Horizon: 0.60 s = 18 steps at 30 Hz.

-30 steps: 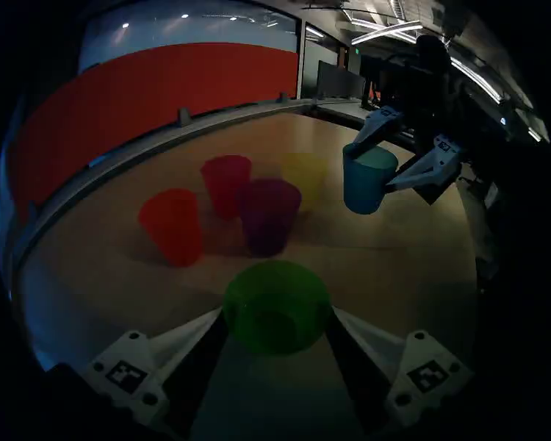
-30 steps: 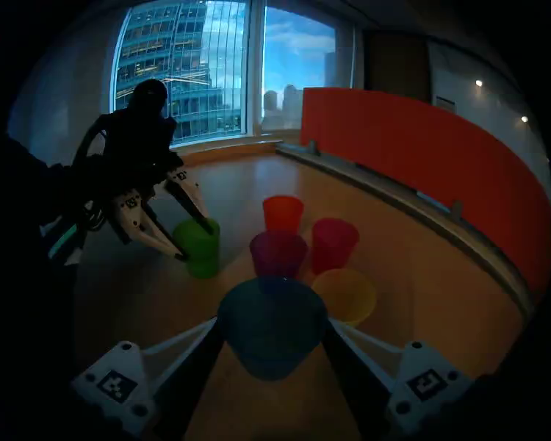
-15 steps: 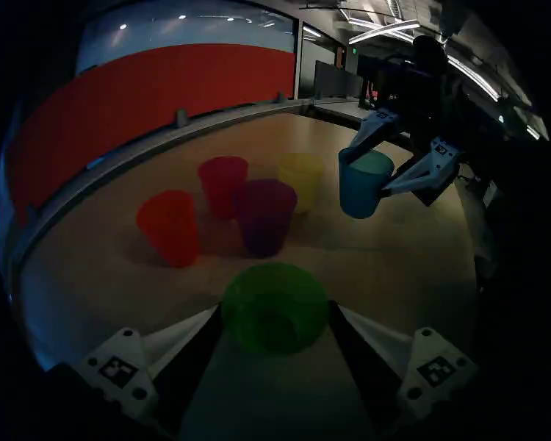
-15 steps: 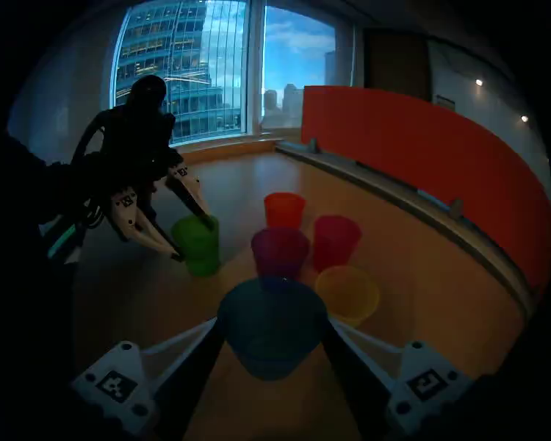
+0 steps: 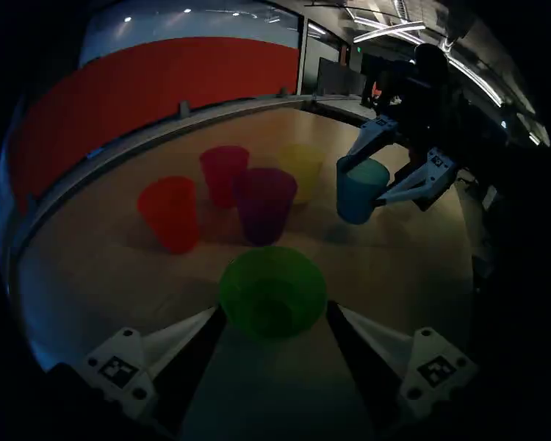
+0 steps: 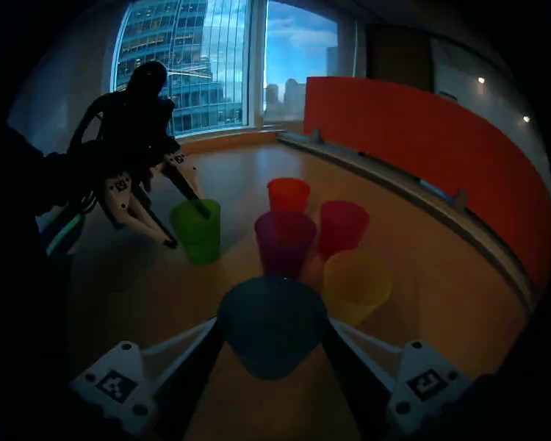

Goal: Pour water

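Note:
My left gripper (image 5: 273, 317) is shut on a green cup (image 5: 272, 292), held upright and raised above the wooden table (image 5: 393, 264). My right gripper (image 6: 272, 339) is shut on a blue cup (image 6: 272, 323), also lifted. In the left gripper view the blue cup (image 5: 360, 188) hangs to the right of the group, between the right gripper's fingers (image 5: 415, 189). The right gripper view shows the green cup (image 6: 196, 229) at the left, held by the left gripper's fingers (image 6: 139, 218). I cannot make out any water in either cup.
Several cups stand together on the table: orange (image 5: 170, 213), pink (image 5: 223, 173), purple (image 5: 264, 203) and yellow (image 5: 300, 169). A red partition (image 5: 143, 81) runs along the table's far edge. A person in dark clothing (image 6: 121, 147) holds the grippers before tall windows (image 6: 180, 66).
Both cups have risen a little above the table. The blue cup has drifted slightly toward the standing cups, and the green cup has lifted with the left gripper.

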{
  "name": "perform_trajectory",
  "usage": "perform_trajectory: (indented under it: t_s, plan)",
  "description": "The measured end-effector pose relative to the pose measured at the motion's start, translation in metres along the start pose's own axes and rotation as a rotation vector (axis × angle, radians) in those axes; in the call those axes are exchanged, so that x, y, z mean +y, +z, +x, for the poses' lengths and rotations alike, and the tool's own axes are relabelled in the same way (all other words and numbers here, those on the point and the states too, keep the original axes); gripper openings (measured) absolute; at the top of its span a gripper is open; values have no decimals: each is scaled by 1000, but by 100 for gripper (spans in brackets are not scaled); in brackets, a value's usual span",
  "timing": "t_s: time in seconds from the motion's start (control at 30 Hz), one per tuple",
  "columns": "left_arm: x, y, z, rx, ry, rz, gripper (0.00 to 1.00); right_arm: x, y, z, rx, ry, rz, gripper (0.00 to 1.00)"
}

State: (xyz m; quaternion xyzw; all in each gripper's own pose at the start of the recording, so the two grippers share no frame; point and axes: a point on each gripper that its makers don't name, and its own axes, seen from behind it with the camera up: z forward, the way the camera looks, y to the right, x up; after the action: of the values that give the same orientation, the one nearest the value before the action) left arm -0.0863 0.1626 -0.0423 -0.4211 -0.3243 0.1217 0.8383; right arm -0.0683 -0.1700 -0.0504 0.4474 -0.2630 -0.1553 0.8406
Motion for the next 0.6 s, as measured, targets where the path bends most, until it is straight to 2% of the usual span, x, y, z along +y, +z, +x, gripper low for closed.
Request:
perform_trajectory:
  t_s: [0.6]
  plan:
    - [-2,-10,-14,7,-44,11,100,-2,7,-13,-17,-8,-13,92]
